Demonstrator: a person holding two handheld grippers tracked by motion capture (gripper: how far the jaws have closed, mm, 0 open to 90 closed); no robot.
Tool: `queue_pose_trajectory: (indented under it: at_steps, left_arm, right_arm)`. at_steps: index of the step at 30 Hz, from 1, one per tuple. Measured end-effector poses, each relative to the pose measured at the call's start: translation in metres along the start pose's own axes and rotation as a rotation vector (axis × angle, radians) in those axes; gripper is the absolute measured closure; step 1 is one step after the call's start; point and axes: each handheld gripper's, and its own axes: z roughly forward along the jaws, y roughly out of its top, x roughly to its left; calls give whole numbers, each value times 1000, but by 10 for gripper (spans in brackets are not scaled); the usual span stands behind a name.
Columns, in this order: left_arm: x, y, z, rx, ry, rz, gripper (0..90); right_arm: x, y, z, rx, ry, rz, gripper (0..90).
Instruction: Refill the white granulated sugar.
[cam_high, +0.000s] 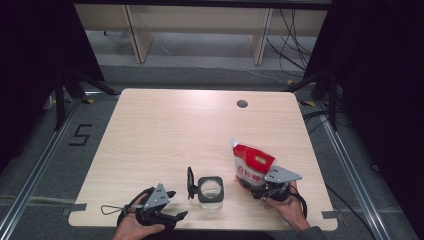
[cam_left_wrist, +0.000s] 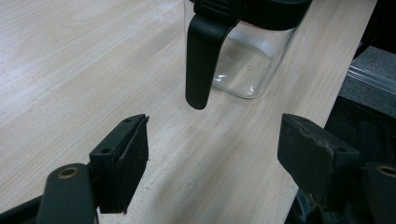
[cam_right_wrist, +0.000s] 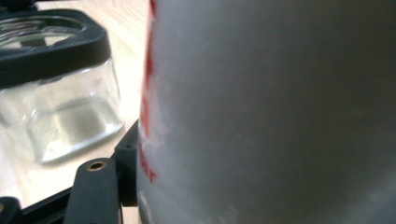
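Note:
A square glass jar (cam_high: 210, 189) with a black rim stands near the table's front edge, its black lid (cam_high: 190, 182) flipped up on its left side. My left gripper (cam_high: 176, 203) rests low to the jar's left, open and holding nothing. In the left gripper view the jar (cam_left_wrist: 252, 60) and its hanging lid (cam_left_wrist: 201, 60) lie just beyond the spread jaws (cam_left_wrist: 215, 135). To the jar's right a red and white spouted pouch (cam_high: 251, 164) stands tilted, with my right gripper (cam_high: 252, 184) shut on its lower part. The pouch (cam_right_wrist: 271, 112) looms close in the right gripper view, one finger (cam_right_wrist: 126, 158) against its edge, the jar (cam_right_wrist: 60, 93) to the left.
The light wooden table (cam_high: 175, 130) has a round cable hole (cam_high: 242, 104) near its back right. Dark floor and metal rails run along both sides. Table legs and loose cables lie beyond the far edge.

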Motion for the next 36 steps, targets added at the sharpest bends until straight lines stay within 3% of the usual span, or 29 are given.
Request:
queue_pose_trajectory:
  at_steps: [1, 3, 6, 7, 8, 10, 11, 12, 14, 18, 19, 23, 25, 26, 27, 28, 29, 30, 34, 35, 36]
  left_arm:
    - [0, 0, 0, 6, -8, -3, 243]
    - [1, 0, 0, 12, -12, -4, 244]
    - [2, 1, -1, 9, -2, 42, 245]
    - [0, 0, 0, 1, -3, 8, 245]
    - [0, 0, 0, 1, -1, 2, 246]
    - [1, 0, -1, 11, -14, -3, 246]
    - [1, 0, -1, 10, -12, 1, 246]
    - [3, 0, -1, 2, -6, 29, 246]
    - [1, 0, 0, 6, -17, -7, 247]
    - [0, -1, 1, -4, -3, -4, 247]
    - [2, -1, 0, 13, -6, 12, 247]
    - [3, 0, -1, 11, -4, 37, 247]
    - [3, 0, 0, 2, -4, 24, 247]
    - [4, 0, -1, 17, 0, 36, 247]
    - [4, -1, -1, 18, 2, 35, 247]
    - [2, -1, 0, 9, 7, 3, 247]
    - [3, -1, 0, 28, -2, 11, 247]
    - [2, -1, 0, 22, 7, 19, 247]
    - [2, -1, 1, 23, -3, 17, 247]
    - [1, -1, 2, 8, -3, -5, 247]
    - [2, -1, 1, 26, -4, 16, 247]
  right_arm:
    - [3, 0, -3, 7, -8, 8, 360]
    - [4, 0, -7, 16, -15, -22, 362]
    - [6, 0, -12, 17, -30, -68, 364]
    - [7, 0, -14, 22, -40, -74, 364]
    - [9, 0, -15, 20, -39, -92, 364]
    - [13, 1, -20, 25, -55, -92, 366]
    - [14, 1, -22, 31, -60, -121, 367]
    - [15, 2, -24, 30, -63, -128, 367]
    - [15, 3, -28, 23, -85, -152, 368]
    - [21, 6, -35, 14, -109, -170, 368]
    - [22, 7, -38, 18, -119, -185, 368]
    - [30, 12, -45, 43, -185, -311, 369]
    - [36, 14, -49, 50, -191, -359, 369]
    - [39, 15, -50, 61, -199, -389, 369]
    - [41, 15, -52, 70, -210, -425, 369]
    - [46, 15, -54, 80, -221, -438, 369]
    - [47, 16, -56, 101, -242, -506, 369]
    - [50, 16, -57, 115, -254, -536, 370]
    - [59, 15, -60, 166, -289, -613, 371]
    - [60, 16, -60, 171, -304, -643, 371]
    - [62, 15, -60, 181, -305, -646, 371]
